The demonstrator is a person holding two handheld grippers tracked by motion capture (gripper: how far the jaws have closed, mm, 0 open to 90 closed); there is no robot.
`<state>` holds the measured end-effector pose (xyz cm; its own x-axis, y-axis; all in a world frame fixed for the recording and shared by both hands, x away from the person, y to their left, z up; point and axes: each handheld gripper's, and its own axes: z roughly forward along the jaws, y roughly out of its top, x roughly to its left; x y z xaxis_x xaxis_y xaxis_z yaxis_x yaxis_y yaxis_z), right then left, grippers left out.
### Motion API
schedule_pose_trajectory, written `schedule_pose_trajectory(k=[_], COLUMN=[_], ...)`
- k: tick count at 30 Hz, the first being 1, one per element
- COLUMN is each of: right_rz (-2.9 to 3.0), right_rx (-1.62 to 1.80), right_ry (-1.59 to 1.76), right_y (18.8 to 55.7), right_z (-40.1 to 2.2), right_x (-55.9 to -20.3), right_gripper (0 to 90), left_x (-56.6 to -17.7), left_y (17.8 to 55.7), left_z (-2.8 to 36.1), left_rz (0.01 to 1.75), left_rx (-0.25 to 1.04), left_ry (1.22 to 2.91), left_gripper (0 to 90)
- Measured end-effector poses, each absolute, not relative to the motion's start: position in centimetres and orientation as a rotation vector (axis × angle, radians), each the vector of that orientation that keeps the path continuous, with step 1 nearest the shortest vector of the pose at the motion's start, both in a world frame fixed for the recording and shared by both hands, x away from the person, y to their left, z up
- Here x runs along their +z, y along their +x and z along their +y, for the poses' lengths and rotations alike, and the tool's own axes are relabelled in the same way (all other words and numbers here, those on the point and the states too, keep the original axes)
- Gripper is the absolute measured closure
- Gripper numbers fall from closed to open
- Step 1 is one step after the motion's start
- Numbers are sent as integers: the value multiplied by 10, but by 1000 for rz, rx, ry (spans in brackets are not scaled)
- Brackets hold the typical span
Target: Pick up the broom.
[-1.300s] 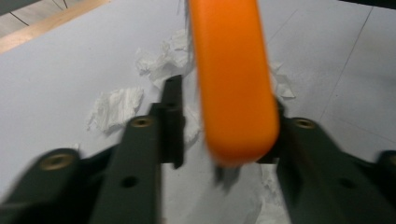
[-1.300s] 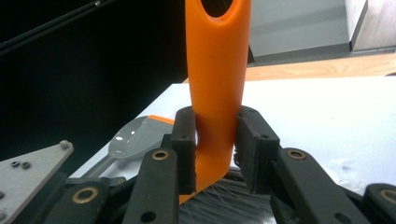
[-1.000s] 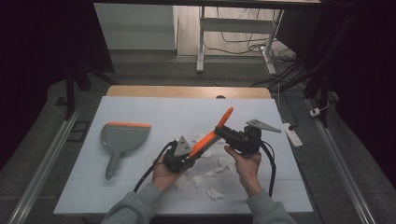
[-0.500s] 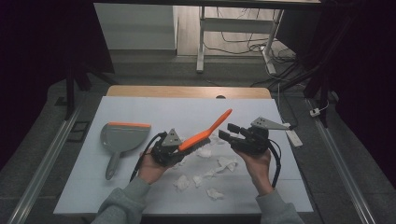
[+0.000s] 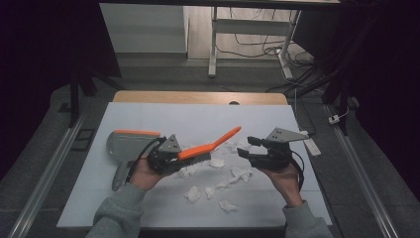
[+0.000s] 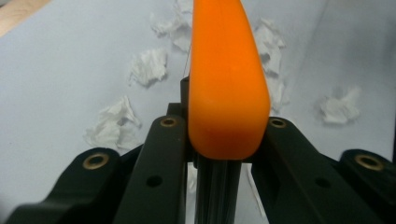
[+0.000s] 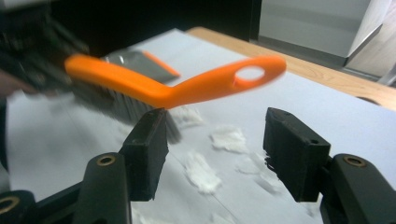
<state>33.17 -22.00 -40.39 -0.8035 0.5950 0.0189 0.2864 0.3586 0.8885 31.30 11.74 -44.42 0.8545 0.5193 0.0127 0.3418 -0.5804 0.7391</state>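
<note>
The left gripper (image 5: 168,157) is held above the white table (image 5: 148,119) in the person's left hand (image 5: 143,173), and its jaws are clamped on the head end of an orange brush (image 5: 210,147). In the left gripper view the two black jaws press against either side of the orange brush back (image 6: 229,88), with the dark bristle block showing just below between them. From this gripper the brush handle slants up and away toward the right gripper (image 5: 255,151), ending in a hanging hole that shows clearly in the right gripper view (image 7: 250,72). The right gripper, held in the person's right hand (image 5: 282,176), has its jaws spread wide with nothing between them; its two black pads (image 7: 147,149) stand well apart. It points toward the brush, and the handle tip lies just beyond and above its jaws, not touching them. Crumpled scraps of white paper (image 5: 220,183) lie scattered on the table beneath and between both grippers, some directly under the brush bristles (image 7: 126,107) and others nearer the person. A grey dustpan (image 5: 126,146) with an orange edge rests flat on the table just outside the left gripper, on the side away from the right gripper, its handle running back toward the person. A grey three-cornered plate (image 5: 282,135) sits on top of the right gripper.
</note>
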Motion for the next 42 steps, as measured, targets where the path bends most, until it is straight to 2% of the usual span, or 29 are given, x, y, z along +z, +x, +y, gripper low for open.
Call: schedule_pose_trajectory(k=[6,8,14,23,27,28,29,30,42], right_rz=[2365,2399,2538,2741,2797,2817,2817,2823,2789], right_rx=[1356,1311,1228,1030,934,911,911,888,858], right_ry=[691,648,523,391,339,280,280,236,133], right_y=[326,323,323,327,326,324,324,321,314], right_z=[-211,-204,-190,-169,-158,-155,-155,-153,-153], right_x=[-398,-397,-405,-425,-431,-434,-434,-435,-432], right_gripper=[375,338,333,348,413,517,517,604,659], left_x=[-442,-445,-452,-448,-443,-442,-442,-442,-445], left_y=[310,310,304,298,293,292,292,292,296], left_z=[110,104,81,73,70,69,68,68,75], left_rz=[577,546,417,349,309,304,299,296,280], left_rx=[260,253,225,229,241,235,232,230,210], left_ry=[2313,2347,2431,2438,2431,2430,2430,2432,2383], left_gripper=[786,787,788,789,789,788,788,788,762])
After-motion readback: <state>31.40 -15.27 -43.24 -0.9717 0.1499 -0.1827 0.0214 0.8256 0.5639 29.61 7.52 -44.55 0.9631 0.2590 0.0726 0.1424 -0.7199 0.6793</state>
